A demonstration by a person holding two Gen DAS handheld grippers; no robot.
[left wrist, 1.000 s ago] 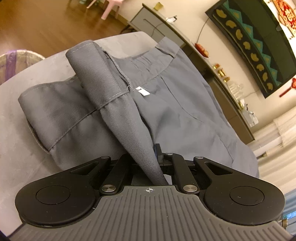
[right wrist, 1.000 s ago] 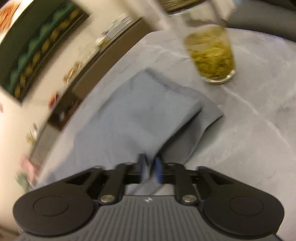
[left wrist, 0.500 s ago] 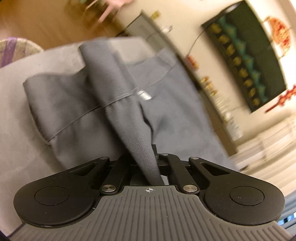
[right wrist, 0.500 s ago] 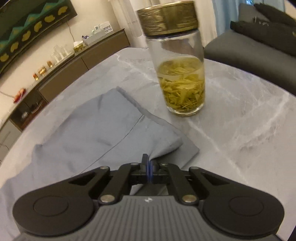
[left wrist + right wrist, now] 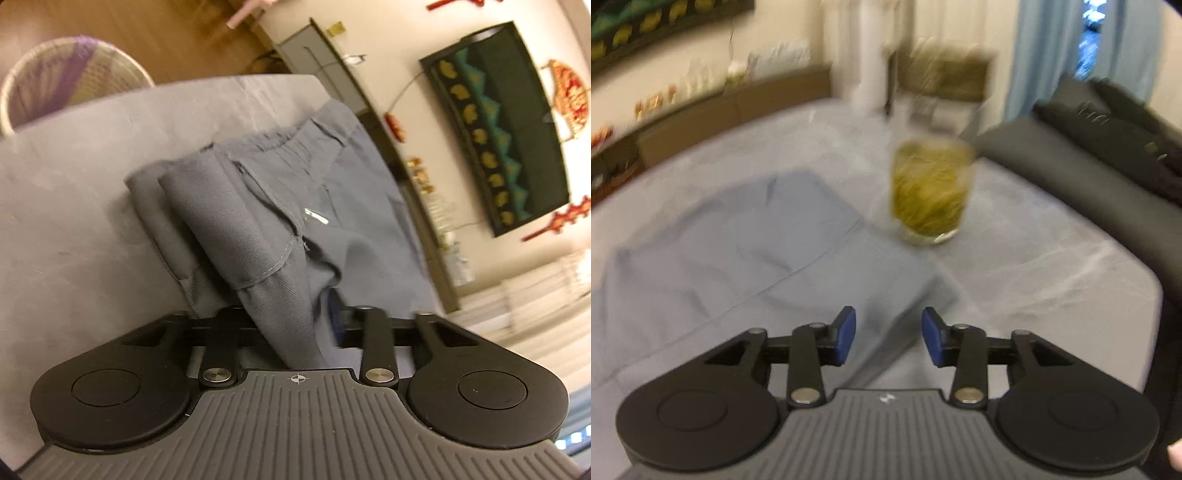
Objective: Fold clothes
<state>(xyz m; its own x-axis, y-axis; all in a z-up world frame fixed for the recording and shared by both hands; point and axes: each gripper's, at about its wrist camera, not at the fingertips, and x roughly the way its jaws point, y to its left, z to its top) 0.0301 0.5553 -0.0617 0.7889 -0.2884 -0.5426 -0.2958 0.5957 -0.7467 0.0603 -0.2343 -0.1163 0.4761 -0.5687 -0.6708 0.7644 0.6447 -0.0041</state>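
Grey trousers (image 5: 295, 206) lie partly folded on a grey marble table (image 5: 74, 206). In the left wrist view a raised fold of the cloth runs between the jaws of my left gripper (image 5: 295, 325), which sits close above the garment; the cloth hides the fingertips. In the right wrist view the same trousers (image 5: 720, 251) lie flat. My right gripper (image 5: 888, 334) is open just above their near edge, with its blue pads (image 5: 846, 334) apart and nothing between them.
A glass jar of green tea leaves (image 5: 931, 192) stands on the table (image 5: 1052, 266) just beyond the trousers' right edge. A dark sofa (image 5: 1108, 155) lies past the table. A woven basket (image 5: 66, 85) stands on the floor on the left.
My right gripper has opened and let go of the trouser edge, which now lies flat. My left gripper has moved across the garment, and its jaws have spread apart around the fold.
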